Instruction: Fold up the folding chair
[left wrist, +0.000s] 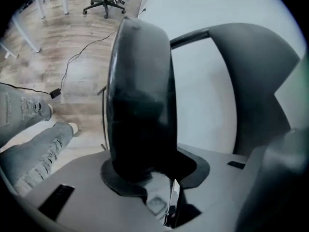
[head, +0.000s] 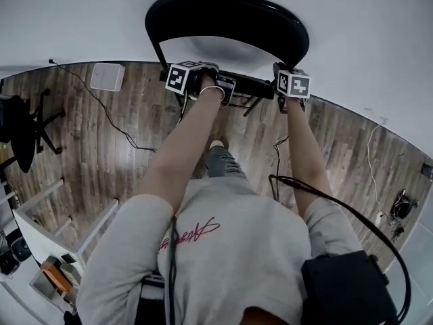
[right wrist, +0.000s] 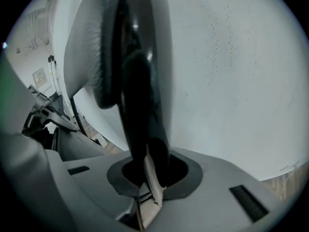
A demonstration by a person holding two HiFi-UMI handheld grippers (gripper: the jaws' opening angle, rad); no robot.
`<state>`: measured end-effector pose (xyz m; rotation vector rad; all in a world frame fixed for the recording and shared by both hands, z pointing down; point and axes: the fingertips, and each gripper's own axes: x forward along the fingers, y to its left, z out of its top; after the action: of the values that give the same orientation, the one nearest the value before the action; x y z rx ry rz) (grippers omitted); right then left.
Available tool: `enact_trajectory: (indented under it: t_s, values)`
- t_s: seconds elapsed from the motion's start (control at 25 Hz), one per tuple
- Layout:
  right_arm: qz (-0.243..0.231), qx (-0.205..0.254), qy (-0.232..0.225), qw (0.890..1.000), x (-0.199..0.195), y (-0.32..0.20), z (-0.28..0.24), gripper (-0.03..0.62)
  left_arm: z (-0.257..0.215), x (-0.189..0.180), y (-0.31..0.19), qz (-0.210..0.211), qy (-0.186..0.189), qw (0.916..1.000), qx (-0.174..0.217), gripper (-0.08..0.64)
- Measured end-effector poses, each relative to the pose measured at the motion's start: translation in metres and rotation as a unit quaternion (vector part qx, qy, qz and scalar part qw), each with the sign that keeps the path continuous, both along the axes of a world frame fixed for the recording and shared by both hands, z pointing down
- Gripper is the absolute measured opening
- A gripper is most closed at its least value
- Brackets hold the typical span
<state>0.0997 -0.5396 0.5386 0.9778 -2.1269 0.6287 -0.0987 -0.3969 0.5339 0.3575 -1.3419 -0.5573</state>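
Left gripper [left wrist: 145,178] fingers clamp a thick black padded edge and right gripper [right wrist: 147,173] fingers pinch a thin black edge, both on the folding chair [head: 226,19], at the far side by the white wall [head: 379,32].

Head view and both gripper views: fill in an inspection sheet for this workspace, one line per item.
Surface: wooden plank floor.
Job's things: black folding chair against the white wall; its seat shows edge-on.
Clutter: white table frame at lower left, with small items below it that are too small to name.
Grippers: left tongs closed on the padded seat; right tongs closed on a thin black edge of the chair.
Cables: black cable loose on the floor at left; white cable at right; thick black cable looping from the person's pack.
Surroundings: office chair at far left.
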Motion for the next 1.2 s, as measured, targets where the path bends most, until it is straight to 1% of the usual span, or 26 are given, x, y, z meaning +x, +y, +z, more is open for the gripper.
enact_trajectory:
  t_s: [0.08, 0.16, 0.24, 0.28, 0.36, 0.44, 0.56, 0.64, 0.68, 0.72, 0.76, 0.8, 0.92, 1.04, 1.12, 1.2]
  values:
    - [-0.015, -0.01, -0.007, 1.0, -0.005, -0.002, 0.0, 0.054, -0.003, -0.007, -0.015, -0.012, -0.003, 0.9999, -0.012, 0.155]
    - [-0.025, -0.007, -0.007, 1.0, -0.009, -0.005, -0.001, 0.054, -0.001, -0.012, -0.027, -0.006, -0.003, 0.9998, -0.02, 0.155]
    - [-0.025, -0.005, -0.011, 1.0, -0.01, -0.007, -0.003, 0.054, 0.005, -0.015, -0.037, 0.01, -0.01, 0.9996, -0.025, 0.156]
    - [-0.021, -0.009, -0.021, 1.0, -0.01, -0.008, -0.003, 0.054, 0.007, -0.017, -0.039, 0.015, -0.012, 0.9994, -0.029, 0.156]
    - [-0.017, -0.025, -0.042, 0.999, -0.012, -0.009, -0.004, 0.054, 0.007, -0.019, -0.043, 0.013, -0.013, 0.9992, -0.036, 0.156]
    - [-0.024, -0.031, -0.049, 0.998, -0.014, -0.009, -0.005, 0.054, 0.007, -0.021, -0.044, 0.006, -0.011, 0.999, -0.042, 0.156]
    - [-0.036, -0.029, -0.056, 0.997, -0.016, -0.007, -0.004, 0.055, 0.008, -0.022, -0.044, 0.007, -0.015, 0.9989, -0.044, 0.156]
    - [-0.044, -0.018, -0.072, 0.996, -0.018, -0.008, -0.003, 0.055, 0.009, -0.023, -0.045, 0.007, -0.016, 0.9988, -0.045, 0.156]
    - [-0.045, -0.002, -0.086, 0.995, -0.019, -0.011, -0.004, 0.065, 0.009, -0.023, -0.046, 0.007, -0.015, 0.9988, -0.046, 0.156]
    - [-0.041, 0.02, -0.101, 0.994, -0.018, -0.015, -0.006, 0.106, 0.009, -0.023, -0.047, 0.009, -0.016, 0.9988, -0.046, 0.156]
    - [-0.031, 0.042, -0.115, 0.992, -0.016, -0.02, -0.008, 0.189, 0.01, -0.023, -0.047, 0.013, -0.017, 0.9988, -0.045, 0.156]
    - [-0.018, 0.062, -0.127, 0.99, -0.013, -0.024, -0.01, 0.239, 0.01, -0.023, -0.048, 0.018, -0.019, 0.9987, -0.043, 0.158]
    - [0.008, 0.102, -0.142, 0.985, -0.006, -0.026, -0.021, 0.245, 0.007, -0.019, -0.049, 0.044, -0.023, 0.9984, -0.029, 0.165]
    - [0.021, 0.127, -0.142, 0.982, 0.007, -0.012, -0.031, 0.245, -0.003, -0.016, -0.049, 0.079, -0.026, 0.9964, 0.012, 0.202]
    - [0.029, 0.14, -0.147, 0.979, 0.019, 0.005, -0.041, 0.245, -0.007, -0.015, -0.049, 0.119, -0.03, 0.9911, 0.051, 0.222]
    - [0.038, 0.153, -0.151, 0.976, 0.03, 0.023, -0.053, 0.245, -0.013, -0.02, -0.046, 0.161, -0.047, 0.9822, 0.084, 0.249]
